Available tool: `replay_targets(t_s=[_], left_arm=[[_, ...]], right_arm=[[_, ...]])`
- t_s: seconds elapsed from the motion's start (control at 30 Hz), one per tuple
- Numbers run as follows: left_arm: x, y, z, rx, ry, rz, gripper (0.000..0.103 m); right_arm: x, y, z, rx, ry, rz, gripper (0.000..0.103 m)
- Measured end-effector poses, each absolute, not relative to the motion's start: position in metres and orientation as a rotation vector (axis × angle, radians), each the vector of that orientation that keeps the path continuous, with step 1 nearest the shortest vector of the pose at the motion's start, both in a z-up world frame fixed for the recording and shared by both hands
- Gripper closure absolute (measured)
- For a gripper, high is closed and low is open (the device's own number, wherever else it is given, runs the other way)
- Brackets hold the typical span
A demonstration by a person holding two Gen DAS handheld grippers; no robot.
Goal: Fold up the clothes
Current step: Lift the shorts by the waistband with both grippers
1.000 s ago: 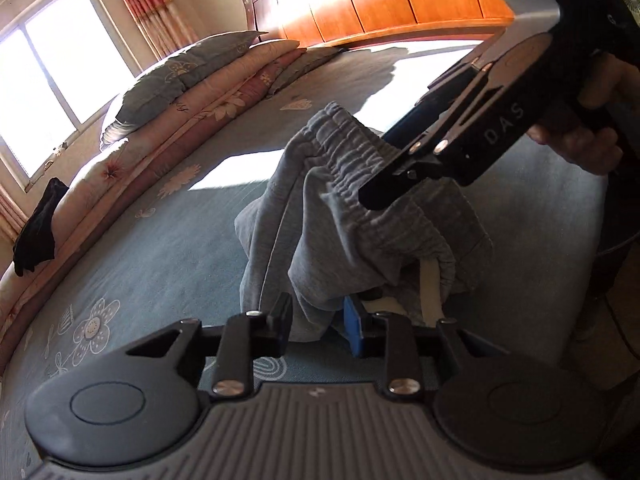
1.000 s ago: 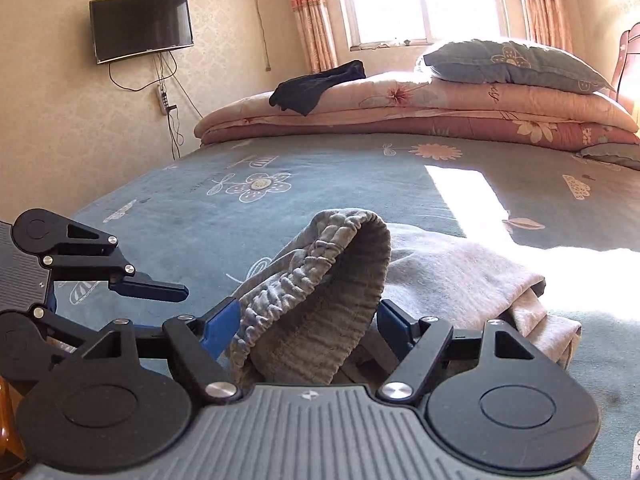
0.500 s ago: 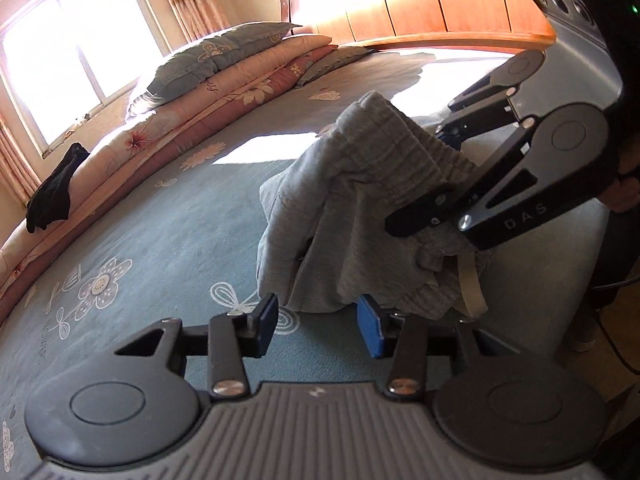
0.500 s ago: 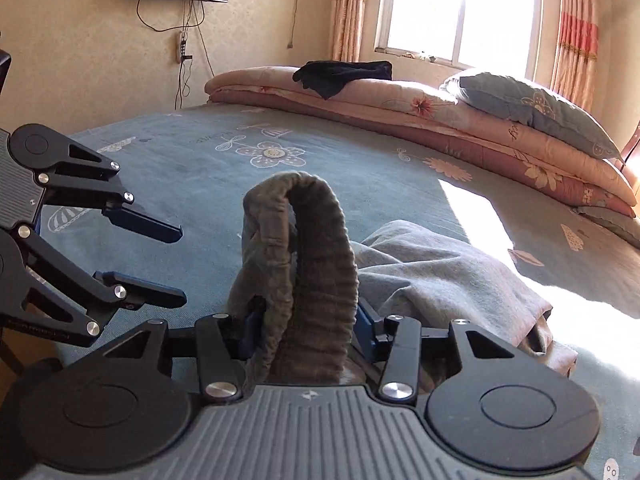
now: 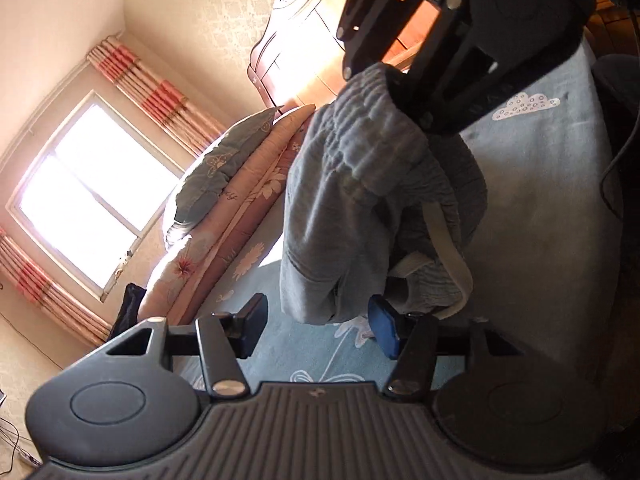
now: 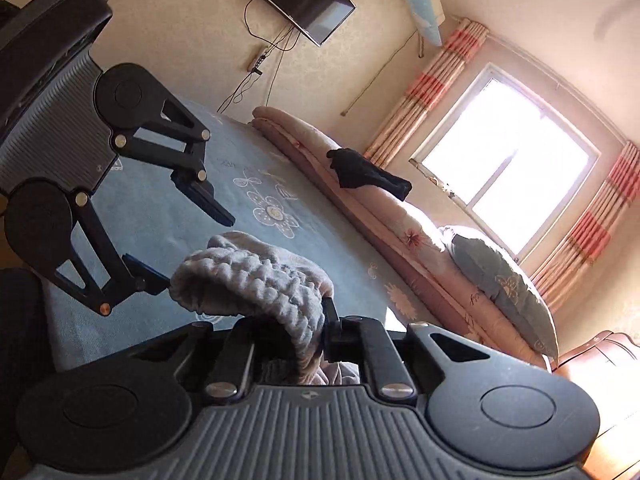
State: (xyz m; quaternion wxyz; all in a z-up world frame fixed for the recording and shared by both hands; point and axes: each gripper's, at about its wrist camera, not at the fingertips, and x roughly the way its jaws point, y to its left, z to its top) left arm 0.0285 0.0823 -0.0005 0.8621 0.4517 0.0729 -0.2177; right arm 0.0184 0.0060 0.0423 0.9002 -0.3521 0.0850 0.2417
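**Inspector:** State of the right tool (image 6: 308,332)?

**Assistant:** Clenched on the ribbed elastic waistband (image 6: 256,276) of the grey sweatpants (image 5: 352,208). Its jaws have just been closing, and the band is pinched between them. In the left wrist view the garment hangs from that tool (image 5: 400,92), raised clear of the blue flowered bed (image 5: 540,184), with the loose cloth trailing down towards the cover.

**Inspector:** And the left tool (image 5: 320,324)?

**Assistant:** Released. Its jaws have just been opening, and nothing sits between them. The blue pad on one side stands just beside the hanging cloth and the pale drawstring (image 5: 448,252); I cannot tell whether it touches. In the right wrist view that tool (image 6: 192,244) stands spread beside the free end of the waistband.

**Inspector:** How will the garment handle?

**Assistant:** My judgement: soft, thick knit, light enough for one tool, wholly limp. It will sag and bunch wherever it is unsupported. The gathered waistband is the firmest part and gives the pads something to bite, so it should not slip easily.

**Inspector:** Recommended hold?

**Assistant:** The left tool should take the waistband at its far end, well apart from the right grip, so the band can be drawn straight. Avoid the drawstring: it would pull through.

**Inspector:** Progress?

**Assistant:** Early. The sweatpants are crumpled and no fold is made.
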Motion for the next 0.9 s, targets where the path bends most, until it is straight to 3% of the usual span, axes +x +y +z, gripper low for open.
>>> replay_targets(t_s=[0.13,0.23,0.37,0.5,0.53,0.6,0.63,0.67,0.7,0.77,0.87,0.9], left_arm=[[0.005,0.062,0.011,0.985,-0.011,-0.441,0.027],[-0.001,0.052,0.012,1.026,-0.076,-0.419,0.026],[0.003,0.042,0.006,1.103,-0.1,-0.413,0.026],[0.007,0.032,-0.005,1.197,-0.109,-0.539,0.027],[0.008,0.029,-0.007,1.216,-0.11,-0.578,0.031],[0.013,0.02,-0.012,1.257,-0.09,-0.628,0.06],[0.018,0.015,-0.014,1.267,-0.067,-0.639,0.083],[0.025,0.011,-0.012,1.255,-0.048,-0.64,0.089],[0.033,0.009,-0.008,1.229,-0.032,-0.635,0.089],[0.049,0.007,0.002,1.174,-0.005,-0.619,0.09],[0.072,0.003,0.021,1.105,0.004,-0.572,0.091],[0.078,0.001,0.027,1.09,0.004,-0.558,0.091]], right_arm=[[-0.001,-0.003,0.086,-0.706,0.14,0.527,0.09],[0.005,-0.01,0.095,-0.698,0.22,0.557,0.09],[0.03,-0.019,0.058,-0.646,0.424,0.601,0.089],[0.038,-0.023,0.039,-0.597,0.493,0.612,0.089],[0.04,-0.025,0.037,-0.585,0.498,0.61,0.089],[0.042,-0.028,0.036,-0.575,0.496,0.595,0.087],[0.042,-0.03,0.037,-0.576,0.489,0.58,0.084],[0.042,-0.032,0.037,-0.583,0.478,0.558,0.072],[0.041,-0.036,0.037,-0.581,0.468,0.539,0.055],[0.036,-0.053,0.04,-0.518,0.457,0.522,0.037],[0.028,-0.084,0.04,-0.383,0.457,0.507,0.033],[0.025,-0.096,0.038,-0.329,0.461,0.504,0.026]])
